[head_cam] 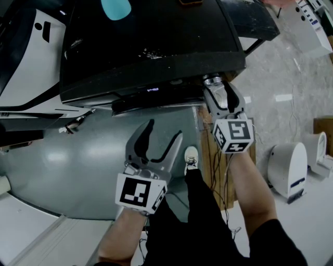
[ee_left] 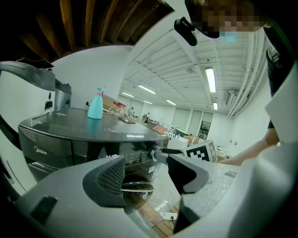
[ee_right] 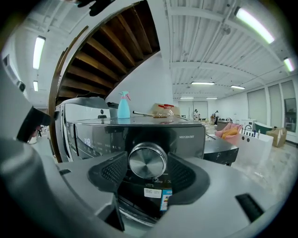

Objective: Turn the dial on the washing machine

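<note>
The black washing machine [head_cam: 151, 47] fills the top of the head view, its lit display [head_cam: 152, 89] on the front edge. The round silver dial [ee_right: 147, 161] sits at the front right corner [head_cam: 213, 80]. My right gripper [head_cam: 215, 87] reaches up to it. In the right gripper view the dial lies between the two ribbed pads [ee_right: 111, 173], which flank it closely without visibly pressing; the gripper [ee_right: 147, 174] is open. My left gripper [head_cam: 165, 130] hangs open and empty below the front of the machine. From the left gripper [ee_left: 146, 175] view I see the right gripper at the dial [ee_left: 156, 153].
A blue spray bottle [head_cam: 115, 8] and some small items stand on the machine's top. A white rounded appliance [head_cam: 286, 169] stands on the floor at the right. Wooden boards with cables [head_cam: 208, 150] lie under the right hand. The person's shoe [head_cam: 191, 158] is between the grippers.
</note>
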### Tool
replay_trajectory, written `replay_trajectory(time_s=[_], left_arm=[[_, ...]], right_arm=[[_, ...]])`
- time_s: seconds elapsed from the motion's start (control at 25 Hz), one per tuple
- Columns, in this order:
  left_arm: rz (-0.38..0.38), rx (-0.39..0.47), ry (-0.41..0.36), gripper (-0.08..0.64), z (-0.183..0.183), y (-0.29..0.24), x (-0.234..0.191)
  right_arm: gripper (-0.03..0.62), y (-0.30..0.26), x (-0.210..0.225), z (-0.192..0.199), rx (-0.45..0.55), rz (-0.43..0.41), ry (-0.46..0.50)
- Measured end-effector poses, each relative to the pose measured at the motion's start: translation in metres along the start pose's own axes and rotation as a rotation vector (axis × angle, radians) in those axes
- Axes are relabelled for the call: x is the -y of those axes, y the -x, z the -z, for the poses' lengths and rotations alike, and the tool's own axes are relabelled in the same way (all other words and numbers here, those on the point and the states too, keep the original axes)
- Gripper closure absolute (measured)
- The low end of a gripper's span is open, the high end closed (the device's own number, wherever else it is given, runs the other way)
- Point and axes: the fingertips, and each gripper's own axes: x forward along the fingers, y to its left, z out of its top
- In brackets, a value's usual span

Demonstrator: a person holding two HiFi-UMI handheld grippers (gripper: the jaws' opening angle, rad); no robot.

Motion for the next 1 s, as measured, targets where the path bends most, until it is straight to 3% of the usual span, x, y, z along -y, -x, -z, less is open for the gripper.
replay_trajectory(time_s=[0.36,0.72,0.84,1.0], left_arm=[[0.001,0.0,0.001,0.289,0.001,-0.003,-0.001],[0.002,-0.003,0.002,0.289,0.002,-0.005,-0.002],[0.003,-0.006,0.004,0.289,0.002,-0.005,-0.002],[0.002,-0.007,0.006,0.29,0.002,-0.004,-0.003]], right_arm=[[0.31,-0.003,-0.007,-0.001,-0.021,0.013,0.225],[0.313,-0.003,-0.015,0.005,-0.073,0.07,0.569],[0.327,-0.003,-0.015,0.004,-0.069,0.085,0.576],[0.339,-0.003,-0.013,0.002,-0.052,0.091,0.506]])
